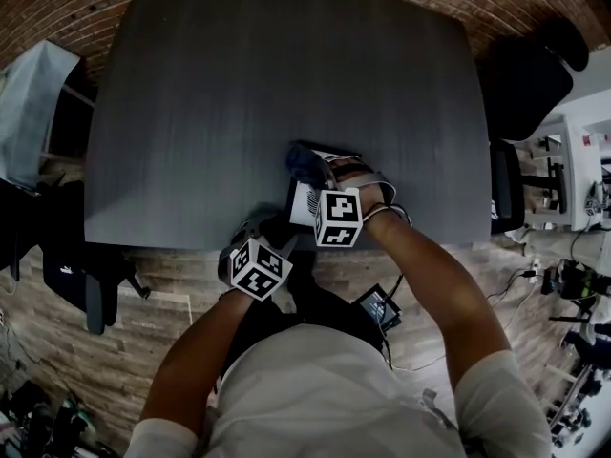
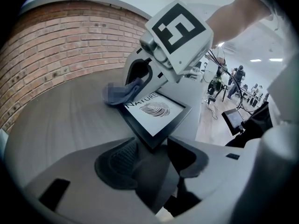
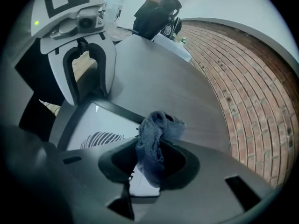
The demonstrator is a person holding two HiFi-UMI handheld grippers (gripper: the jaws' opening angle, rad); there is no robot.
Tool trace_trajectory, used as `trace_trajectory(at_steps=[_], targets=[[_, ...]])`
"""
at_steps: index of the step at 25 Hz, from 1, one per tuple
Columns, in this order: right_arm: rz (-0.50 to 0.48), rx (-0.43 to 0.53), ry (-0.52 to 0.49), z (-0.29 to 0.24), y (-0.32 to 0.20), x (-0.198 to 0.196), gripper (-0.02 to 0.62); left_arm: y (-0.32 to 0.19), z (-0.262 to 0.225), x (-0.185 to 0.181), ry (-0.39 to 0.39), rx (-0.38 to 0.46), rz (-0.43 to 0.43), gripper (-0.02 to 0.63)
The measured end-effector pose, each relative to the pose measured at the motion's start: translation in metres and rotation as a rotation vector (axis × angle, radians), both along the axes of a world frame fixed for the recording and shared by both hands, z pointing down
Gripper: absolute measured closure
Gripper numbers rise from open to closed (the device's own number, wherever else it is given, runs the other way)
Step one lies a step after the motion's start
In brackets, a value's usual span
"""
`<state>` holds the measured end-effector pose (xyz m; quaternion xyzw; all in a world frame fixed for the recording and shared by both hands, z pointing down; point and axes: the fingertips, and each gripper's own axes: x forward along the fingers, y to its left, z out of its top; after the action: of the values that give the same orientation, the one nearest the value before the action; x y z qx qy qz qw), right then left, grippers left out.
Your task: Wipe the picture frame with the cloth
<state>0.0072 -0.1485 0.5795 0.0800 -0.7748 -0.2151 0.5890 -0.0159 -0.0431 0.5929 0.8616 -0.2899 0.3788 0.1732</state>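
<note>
A black picture frame (image 1: pixel 305 201) with a white print marked "NATURE" (image 2: pixel 154 113) lies at the front edge of the dark grey table (image 1: pixel 239 93). My right gripper (image 3: pixel 149 157) is shut on a bunched blue cloth (image 3: pixel 156 129), which hangs over the frame's far corner (image 3: pixel 103 125); the head view shows the cloth (image 1: pixel 307 160) just beyond that gripper (image 1: pixel 323 175). My left gripper (image 2: pixel 154 147) has the frame's near corner between its jaws, and the pads stand apart on either side of it. From the left gripper view the right gripper (image 2: pixel 140 78) and cloth (image 2: pixel 119 93) sit at the frame's far end.
A black office chair (image 1: pixel 525 84) stands at the table's right side, and a dark chair (image 1: pixel 86 275) stands at the left. A brick wall (image 2: pixel 60 55) runs behind the table. People (image 2: pixel 238 78) stand far off, and a small screen (image 1: pixel 377 305) hangs at my waist.
</note>
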Motion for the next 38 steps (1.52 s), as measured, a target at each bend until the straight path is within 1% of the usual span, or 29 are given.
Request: trace_trajectory(at_steps=[3,19,23,27,29,33,36,38], targets=[[-0.021,-0.028,0.009,0.001,0.017,-0.001,0.474,0.0,0.001,0.001,0.001,0.0,0.004,0.391],[-0.105,-0.254,0.009,-0.001,0.106,-0.014,0.474,-0.001,0.0,0.001,-0.001,0.003,-0.009,0.389],[-0.074,-0.287,-0.031,-0.008,0.115,-0.015,0.474,-0.001,0.001,0.001,0.002,0.005,-0.013,0.388],[-0.02,-0.392,-0.114,-0.023,0.128,-0.016,0.474,-0.001,0.0,0.0,0.005,-0.002,-0.026,0.39],[-0.016,-0.417,-0.143,-0.033,0.135,-0.015,0.474,-0.001,0.0,0.0,0.01,-0.006,-0.035,0.393],[0.009,-0.375,-0.185,-0.05,0.128,-0.002,0.474,0.001,-0.004,-0.001,0.046,-0.009,-0.03,0.386],[0.068,-0.298,-0.193,-0.059,0.102,0.017,0.474,-0.001,-0.016,0.001,0.071,0.039,0.012,0.377],[0.117,-0.23,-0.175,-0.059,0.077,0.036,0.474,-0.004,-0.024,0.005,0.071,0.082,0.06,0.377]])
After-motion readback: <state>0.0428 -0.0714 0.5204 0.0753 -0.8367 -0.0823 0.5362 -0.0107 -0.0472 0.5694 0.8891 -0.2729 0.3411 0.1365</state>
